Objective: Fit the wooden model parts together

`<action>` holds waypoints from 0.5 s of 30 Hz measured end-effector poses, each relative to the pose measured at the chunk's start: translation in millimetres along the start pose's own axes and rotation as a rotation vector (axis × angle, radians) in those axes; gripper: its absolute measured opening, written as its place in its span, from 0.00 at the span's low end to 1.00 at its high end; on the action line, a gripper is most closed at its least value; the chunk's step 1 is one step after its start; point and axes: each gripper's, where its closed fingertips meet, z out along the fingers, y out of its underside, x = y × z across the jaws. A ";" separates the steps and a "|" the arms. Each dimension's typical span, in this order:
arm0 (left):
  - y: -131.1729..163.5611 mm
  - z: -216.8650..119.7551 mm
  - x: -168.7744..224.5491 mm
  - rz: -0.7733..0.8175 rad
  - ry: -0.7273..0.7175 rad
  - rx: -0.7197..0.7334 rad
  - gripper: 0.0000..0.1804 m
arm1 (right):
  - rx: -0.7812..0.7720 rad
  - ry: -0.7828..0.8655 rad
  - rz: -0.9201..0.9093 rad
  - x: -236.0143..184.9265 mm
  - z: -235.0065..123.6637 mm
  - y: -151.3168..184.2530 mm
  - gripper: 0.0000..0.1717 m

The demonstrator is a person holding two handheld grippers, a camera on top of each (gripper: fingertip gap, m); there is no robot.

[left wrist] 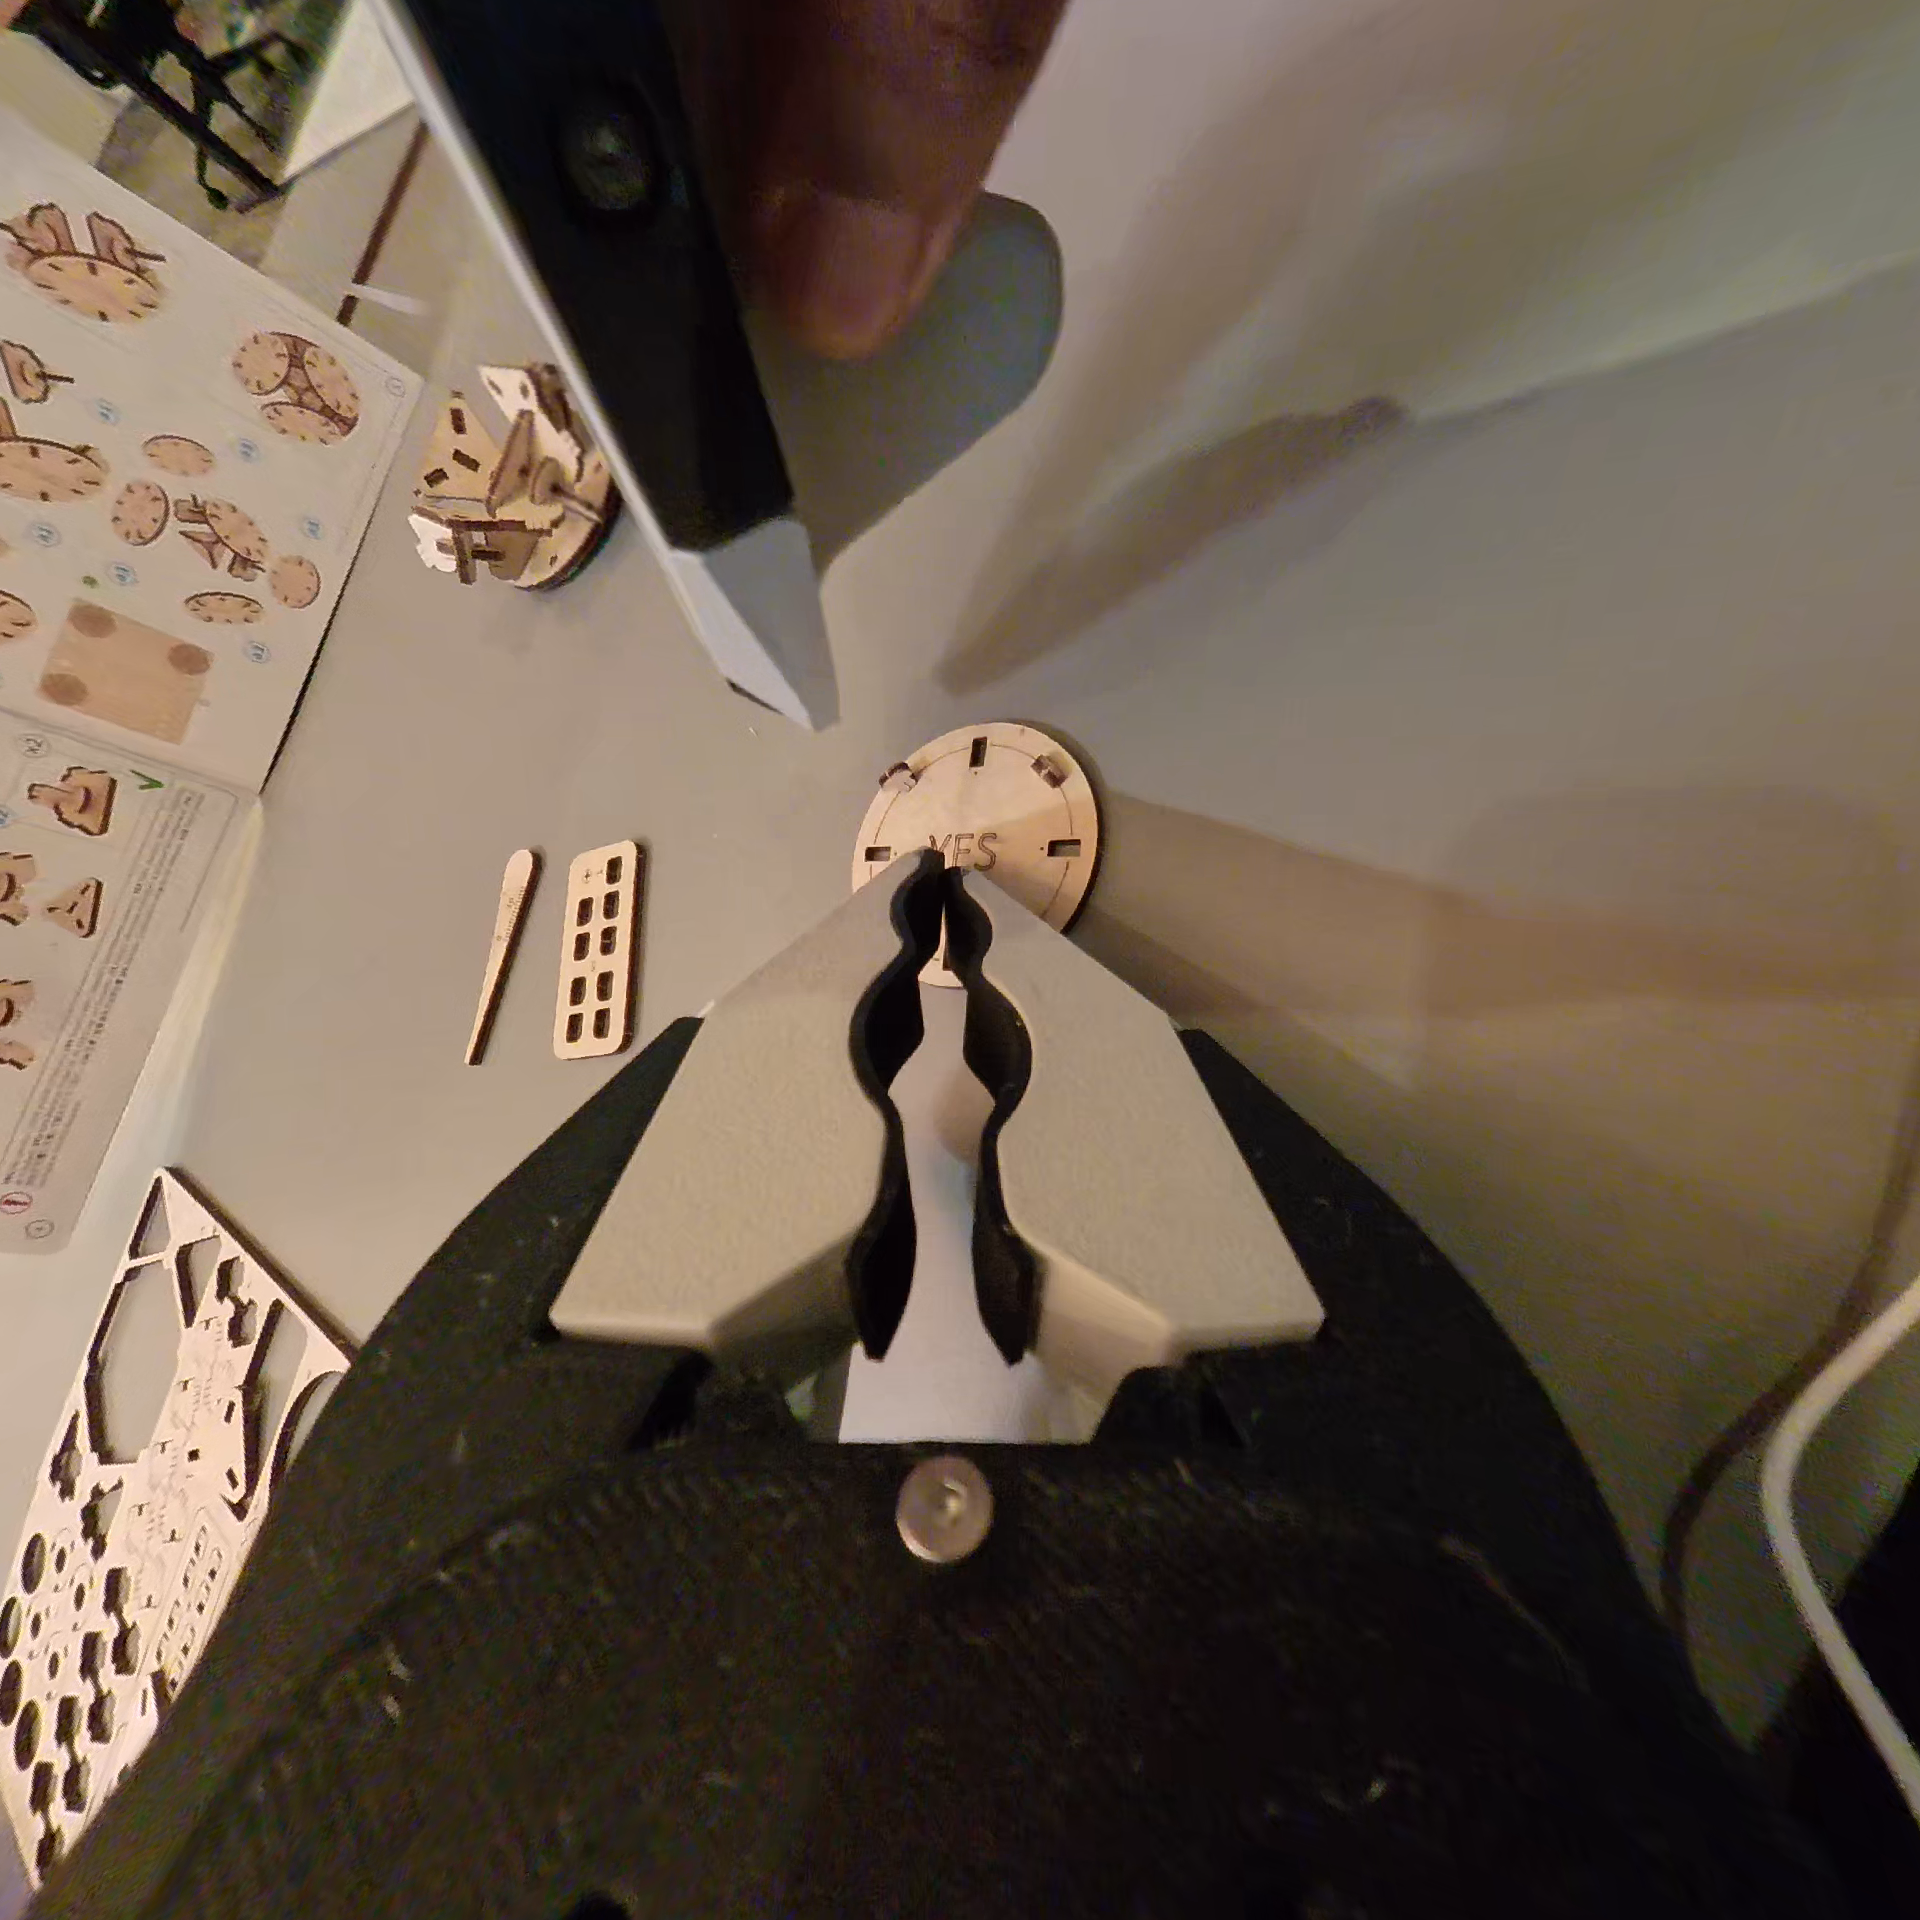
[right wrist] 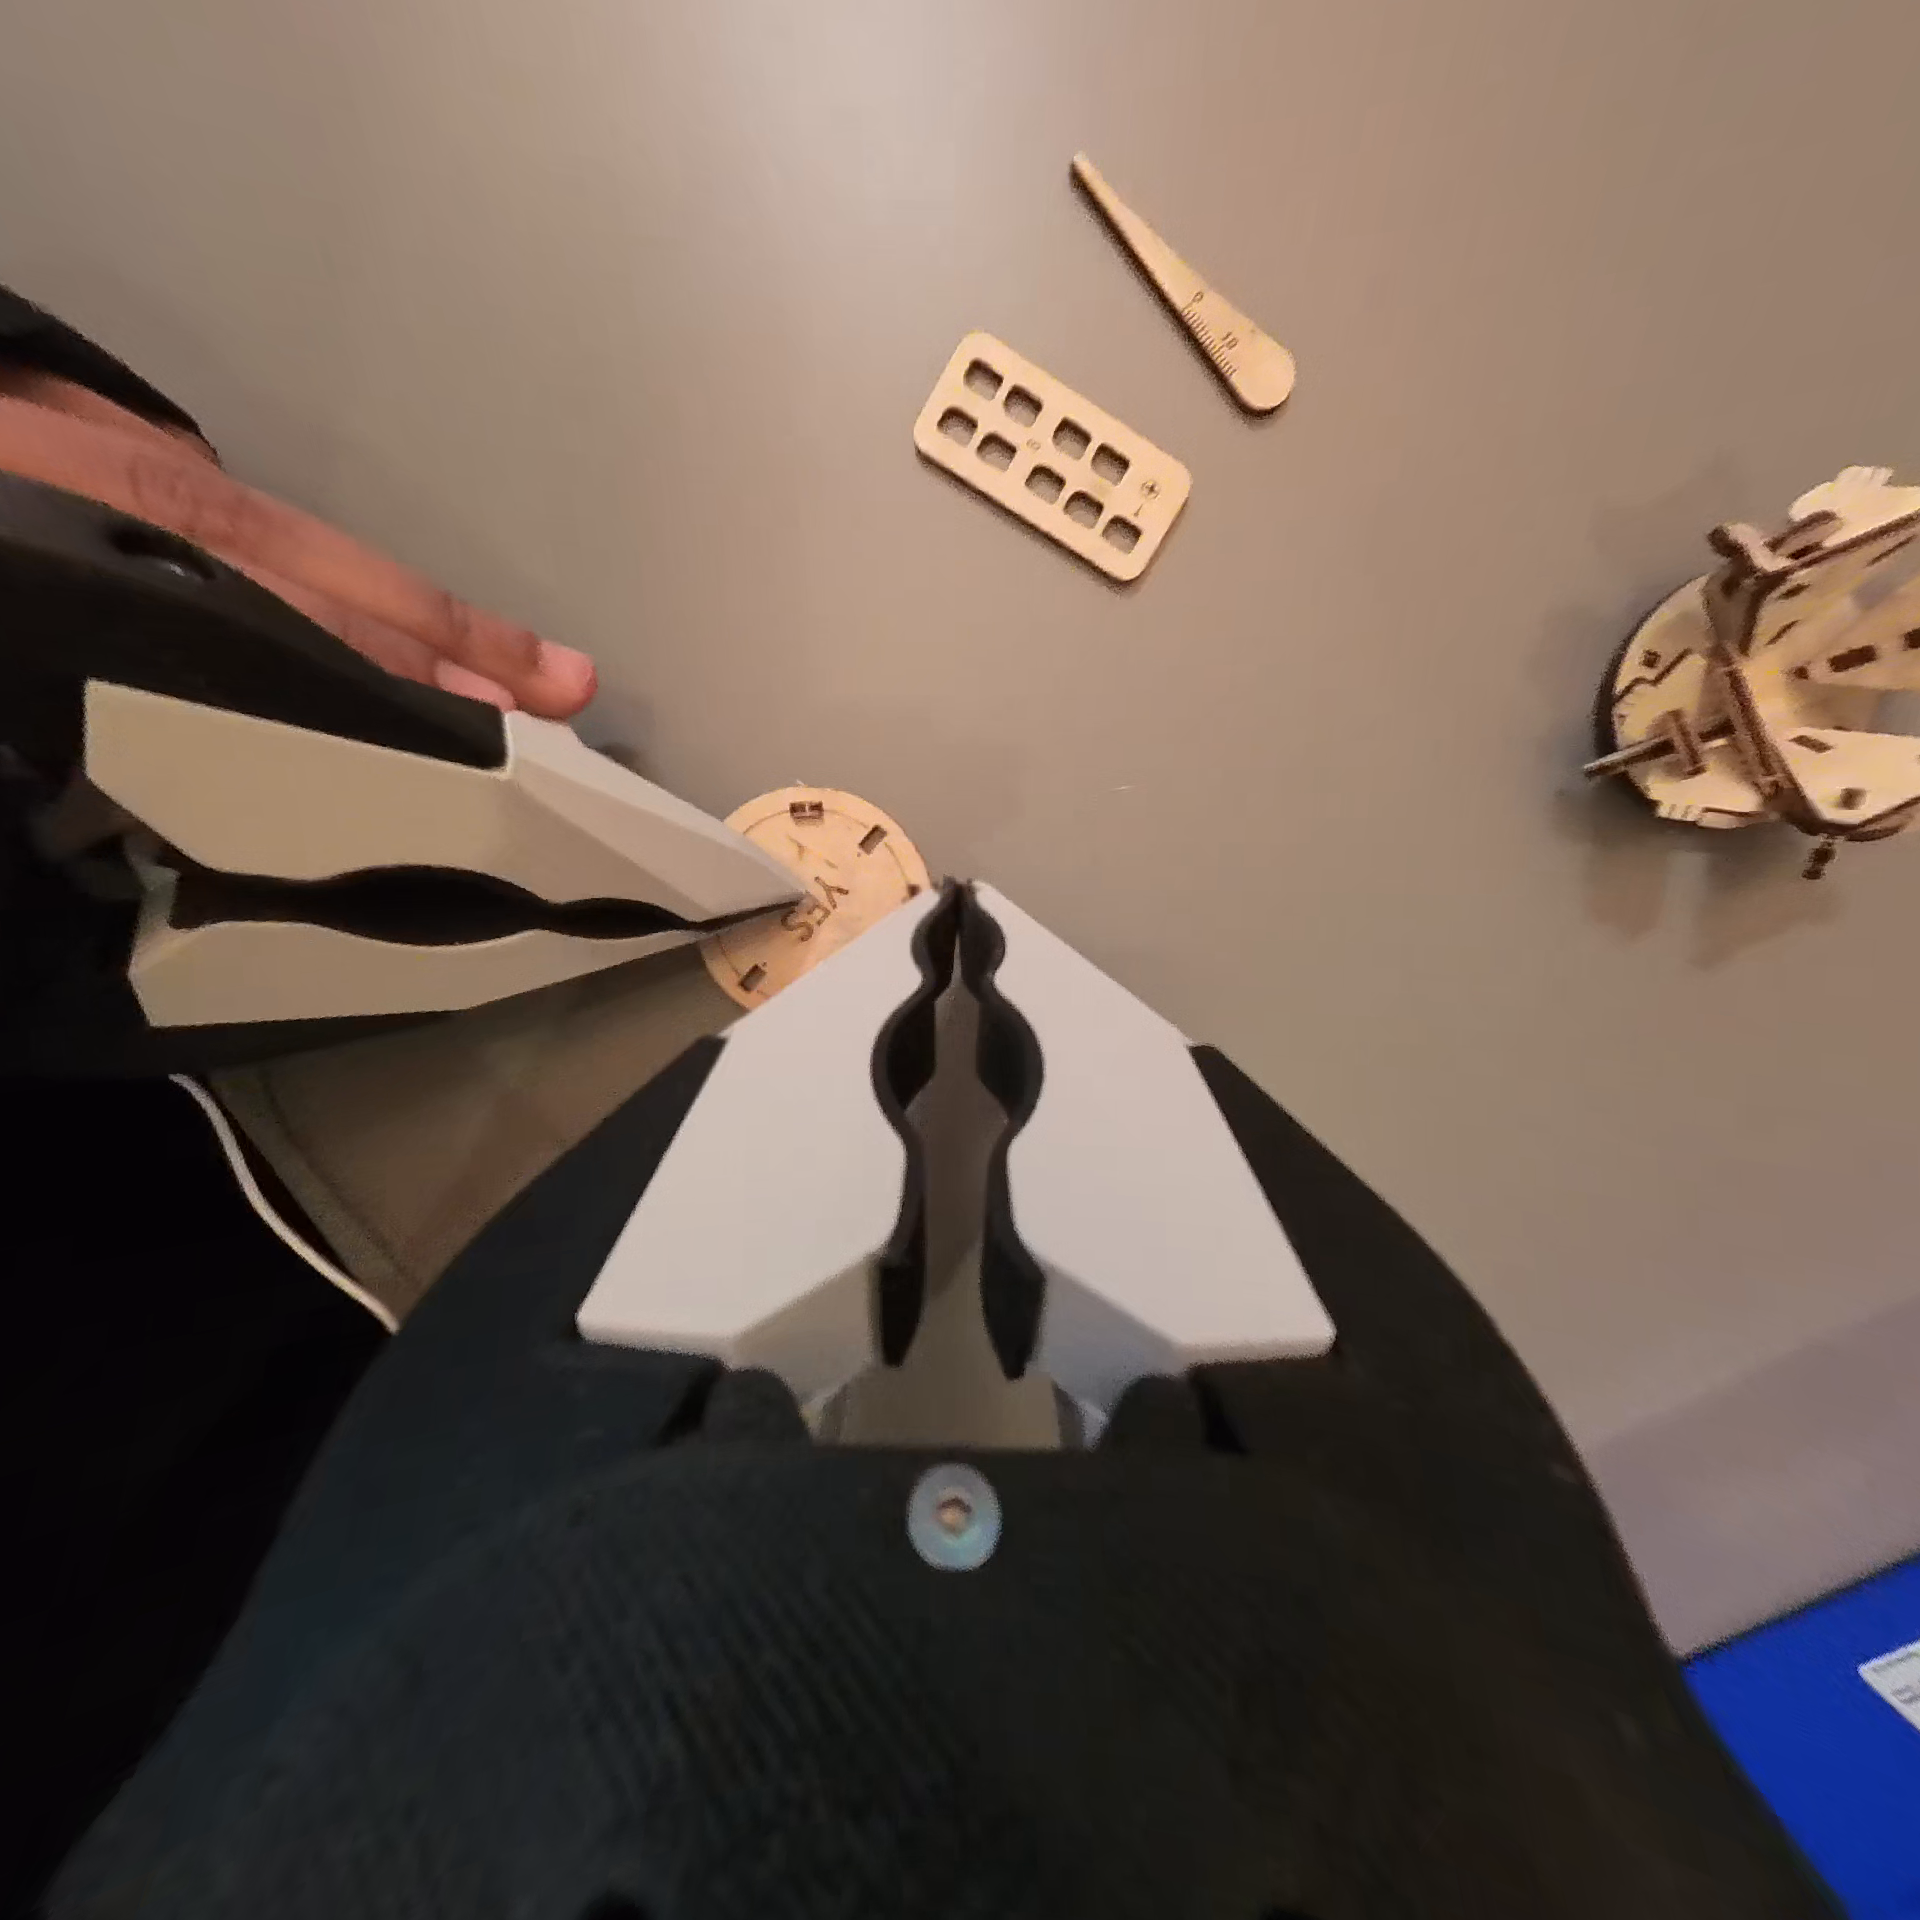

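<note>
1. While its jaws are closed on nothing, the left gripper point(left wrist: 940, 878) rests its tips over the round wooden disc point(left wrist: 1023, 805) on the grey table point(left wrist: 1351, 675).
2. The right gripper point(right wrist: 961, 888), likewise closed and bare, sits at the disc's edge, near the slotted wooden plate point(right wrist: 1049, 457).

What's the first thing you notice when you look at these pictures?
Two grey tools, both shut, meet at a round wooden disc lying flat on the grey table. The left tool rests its tips on the disc, while the right tool hangs just above its edge. To one side stands a half-built wooden model.
</note>
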 end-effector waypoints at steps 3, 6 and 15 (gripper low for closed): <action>0.0 0.0 0.0 0.001 -0.001 0.000 0.00 | 0.016 -0.019 0.007 -4.9 2.6 0.4 0.00; 0.0 0.0 -0.1 0.001 -0.001 0.000 0.00 | 0.051 -0.023 0.021 -5.0 2.1 -3.7 0.00; 0.0 -0.1 -0.1 0.002 -0.002 0.000 0.00 | 0.049 -0.039 0.042 -7.3 2.5 -3.6 0.00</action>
